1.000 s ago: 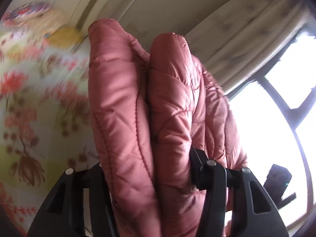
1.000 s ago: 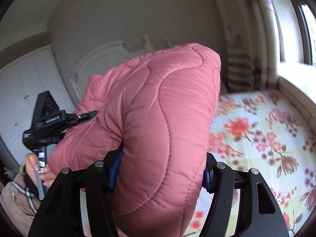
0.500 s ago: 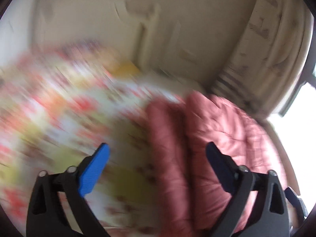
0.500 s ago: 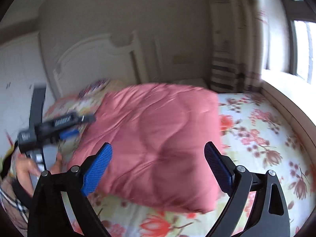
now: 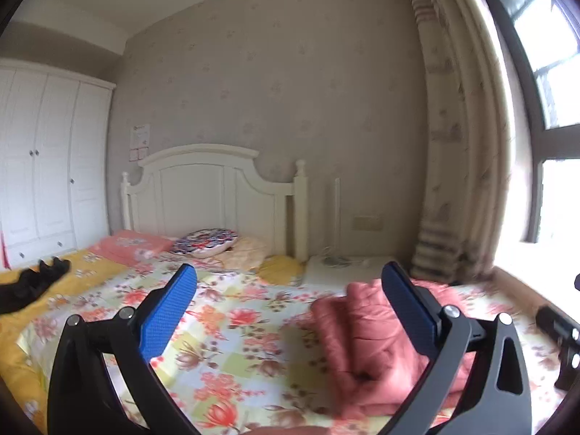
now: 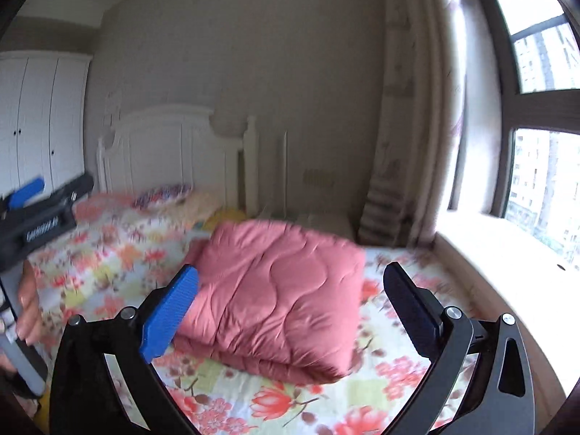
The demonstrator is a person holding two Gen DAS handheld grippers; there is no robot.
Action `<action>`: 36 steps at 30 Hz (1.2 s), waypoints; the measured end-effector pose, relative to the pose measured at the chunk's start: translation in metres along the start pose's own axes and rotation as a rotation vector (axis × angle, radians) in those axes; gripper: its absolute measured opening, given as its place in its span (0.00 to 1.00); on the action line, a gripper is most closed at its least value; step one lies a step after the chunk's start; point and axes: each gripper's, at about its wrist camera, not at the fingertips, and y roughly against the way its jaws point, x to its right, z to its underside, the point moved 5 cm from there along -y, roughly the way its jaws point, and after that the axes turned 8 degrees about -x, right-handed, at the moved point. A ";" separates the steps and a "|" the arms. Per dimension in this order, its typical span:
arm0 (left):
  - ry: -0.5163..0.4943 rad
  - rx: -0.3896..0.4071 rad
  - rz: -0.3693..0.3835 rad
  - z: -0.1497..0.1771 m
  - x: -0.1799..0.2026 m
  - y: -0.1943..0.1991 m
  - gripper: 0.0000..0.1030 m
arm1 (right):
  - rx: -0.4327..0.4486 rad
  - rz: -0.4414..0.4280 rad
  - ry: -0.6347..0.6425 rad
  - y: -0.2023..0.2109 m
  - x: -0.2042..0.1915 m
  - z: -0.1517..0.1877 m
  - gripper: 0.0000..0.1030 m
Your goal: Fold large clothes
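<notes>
We saw the pink quilted padded jacket point(image 6: 279, 297) lying folded into a thick rectangular bundle on the floral-print bedspread point(image 6: 108, 261), in the centre of the right wrist view, toward the window side of the bed. It rested flat with its layers stacked at the lower edge, which we judged to be why it held its shape with nothing pressing on it.

Our right gripper point(image 6: 290, 308) hung above and in front of the bundle with its jaws wide apart and nothing between them, clear of the fabric. Our left gripper point(image 5: 293, 311) was likewise spread wide and empty; in its view the jacket point(image 5: 369, 337) sat at the lower right, partly behind the right-hand finger. Both hung back from the cloth, so we judged the fold to be finished or nearly so, and the open jaws suited a release rather than a fresh grasp.

The person's left hand point(image 6: 25, 308) showed at the left edge of the right wrist view, wrapped round the handle of the other tool. A black garment point(image 5: 29, 282) lay at the far left of the left wrist view, well apart from the jacket, perhaps the next piece to fold.
</notes>
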 end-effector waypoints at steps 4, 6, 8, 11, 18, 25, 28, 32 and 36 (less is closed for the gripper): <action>-0.012 -0.034 -0.002 0.013 0.005 0.009 0.98 | 0.030 0.000 -0.010 0.031 0.004 -0.004 0.95; -0.045 -0.082 -0.007 0.026 0.011 0.001 0.98 | -0.010 0.001 0.007 0.031 0.003 0.001 0.95; -0.090 -0.158 0.009 0.047 0.021 -0.011 0.98 | -0.068 0.033 0.043 0.022 -0.005 0.010 0.95; -0.126 -0.253 0.015 0.076 0.027 -0.027 0.98 | -0.179 0.078 0.067 0.000 -0.011 0.032 0.95; -0.161 -0.299 0.022 0.095 0.034 -0.035 0.98 | -0.310 0.069 0.020 -0.020 -0.004 0.072 0.95; -0.178 -0.314 0.041 0.096 0.038 -0.029 0.98 | -0.292 0.061 -0.011 -0.010 0.003 0.068 0.95; -0.187 -0.316 0.046 0.097 0.040 -0.028 0.98 | -0.292 0.060 -0.010 -0.009 0.001 0.067 0.95; -0.182 -0.327 0.050 0.098 0.039 -0.030 0.98 | -0.292 0.058 -0.004 -0.008 -0.002 0.066 0.95; -0.175 -0.339 0.052 0.099 0.037 -0.032 0.98 | -0.296 0.055 -0.005 -0.009 -0.003 0.067 0.95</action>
